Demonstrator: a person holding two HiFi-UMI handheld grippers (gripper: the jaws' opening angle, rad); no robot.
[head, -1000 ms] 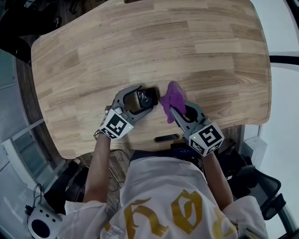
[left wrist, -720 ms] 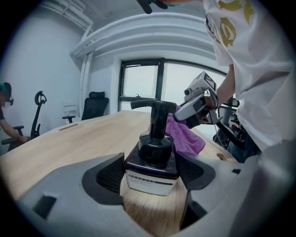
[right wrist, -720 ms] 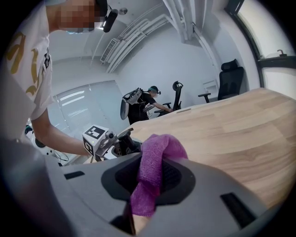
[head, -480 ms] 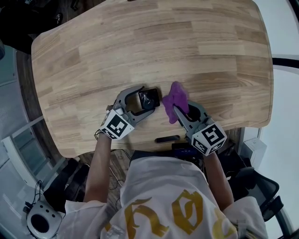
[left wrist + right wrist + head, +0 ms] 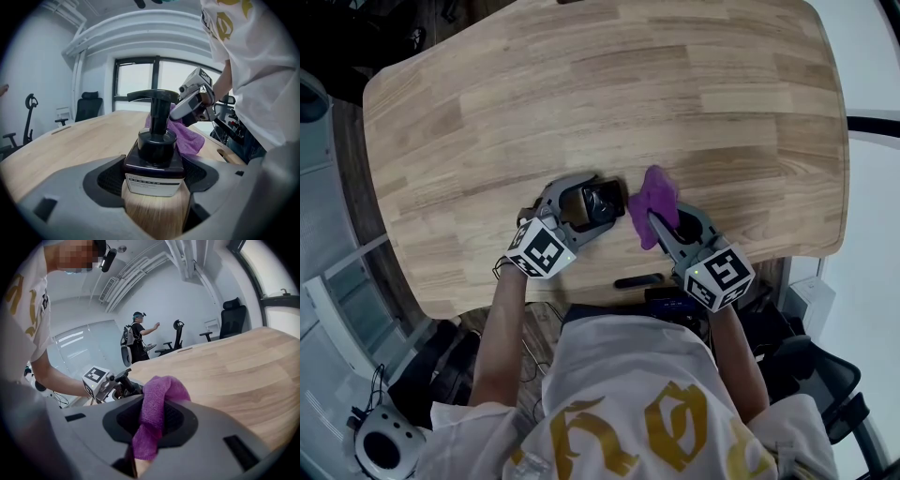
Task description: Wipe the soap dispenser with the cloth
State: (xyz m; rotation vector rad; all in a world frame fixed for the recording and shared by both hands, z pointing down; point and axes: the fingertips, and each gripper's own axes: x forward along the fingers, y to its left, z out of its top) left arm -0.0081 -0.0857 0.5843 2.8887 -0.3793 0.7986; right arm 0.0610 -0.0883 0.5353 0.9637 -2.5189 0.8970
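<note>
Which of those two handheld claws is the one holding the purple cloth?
The right gripper, at the head view's right: its jaws pinch the purple cloth. The left gripper is clamped on the dark pump soap dispenser instead.

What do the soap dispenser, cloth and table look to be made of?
soap dispenser: dark glossy shoulder and a black pump with sheen, likely plastic, though the body could be glass.
cloth: purple with a fuzzy nap, looks like microfibre.
table: pale planks with visible grain and a matte finish, either wood or a wood-look laminate.
</note>
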